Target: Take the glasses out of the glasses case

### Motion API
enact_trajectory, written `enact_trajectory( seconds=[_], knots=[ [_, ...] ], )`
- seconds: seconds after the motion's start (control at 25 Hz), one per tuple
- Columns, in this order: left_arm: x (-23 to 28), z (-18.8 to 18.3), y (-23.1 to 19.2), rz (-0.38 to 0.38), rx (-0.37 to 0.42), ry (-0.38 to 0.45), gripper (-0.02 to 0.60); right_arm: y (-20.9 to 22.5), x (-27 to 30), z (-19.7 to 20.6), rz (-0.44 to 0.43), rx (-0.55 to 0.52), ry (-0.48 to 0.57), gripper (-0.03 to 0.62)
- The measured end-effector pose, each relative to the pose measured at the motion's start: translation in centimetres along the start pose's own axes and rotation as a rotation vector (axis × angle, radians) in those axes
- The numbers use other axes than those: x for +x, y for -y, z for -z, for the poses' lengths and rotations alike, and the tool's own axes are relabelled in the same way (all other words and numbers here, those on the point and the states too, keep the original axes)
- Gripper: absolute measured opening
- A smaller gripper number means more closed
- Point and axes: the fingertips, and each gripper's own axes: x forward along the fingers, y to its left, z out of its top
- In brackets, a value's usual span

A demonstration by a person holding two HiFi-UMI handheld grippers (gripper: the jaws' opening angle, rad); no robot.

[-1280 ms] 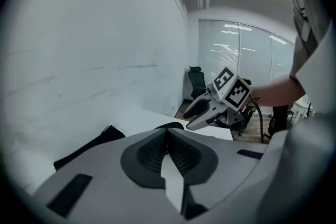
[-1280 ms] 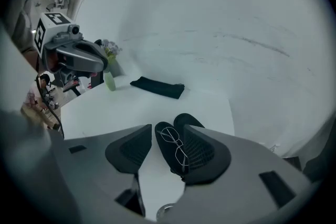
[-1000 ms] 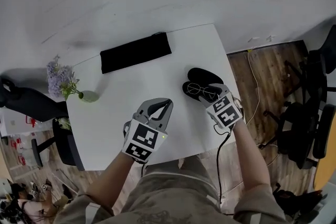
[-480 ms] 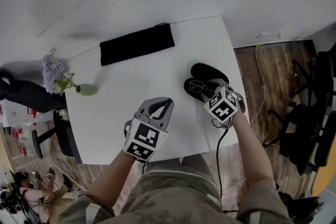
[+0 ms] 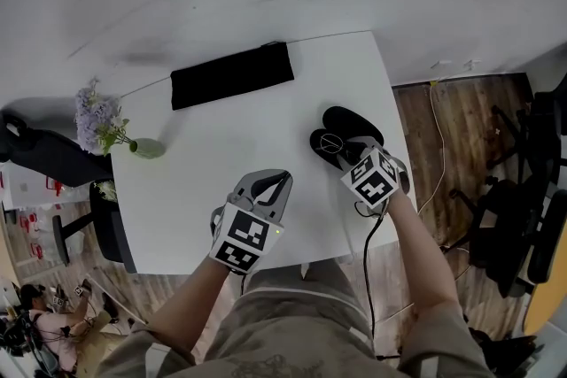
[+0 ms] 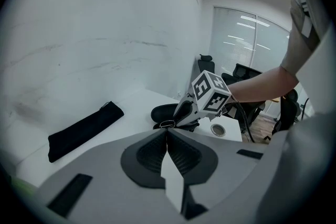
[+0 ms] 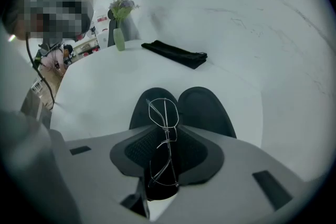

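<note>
One open glasses case (image 7: pixel 203 108), glasses (image 7: pixel 163 112) between closing right tool (image 7: pixel 166 132) jaws; left tool (image 6: pixel 167 131) closed, empty.

We see thin wire-rimmed glasses (image 7: pixel 163 112), folded and standing on edge, one round lens beyond the other, over the open black glasses case (image 5: pixel 354 123), whose two oval halves lie spread near the table (image 5: pixel 221 181)'s right edge.
</note>
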Motion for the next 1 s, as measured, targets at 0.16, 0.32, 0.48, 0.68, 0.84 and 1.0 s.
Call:
enact_trajectory(
  seconds=[0.16, 0.32, 0.48, 0.68, 0.84, 1.0],
  knots=[
    [-0.5, -0.5, 0.3, -0.008, 0.009, 0.014, 0.017, 0.6, -2.2, -1.4, 0.033, 0.077, 0.088, 0.13],
    [-1.6, -2.0, 0.3, -0.029, 0.02, 0.046, 0.017, 1.4, -6.4, -3.8, 0.086, 0.154, 0.219, 0.13],
    [-3.7, -4.6, 0.2, -0.079, 0.018, 0.114, 0.017, 1.2, -12.2, -6.7, 0.11, 0.213, 0.367, 0.13],
    [-6.9, -8.9, -0.1, -0.139, 0.022, 0.225, 0.017, 1.5, -20.2, -10.2, 0.167, 0.228, 0.531, 0.13],
    [-10.0, -12.0, -0.4, -0.18, 0.052, 0.307, 0.017, 1.5, -26.7, -12.3, 0.235, 0.22, 0.667, 0.129],
    [-13.3, -14.7, 0.1, -0.216, 0.078, 0.389, 0.017, 0.5, -33.3, -13.5, 0.288, 0.223, 0.781, 0.129]
  ],
)
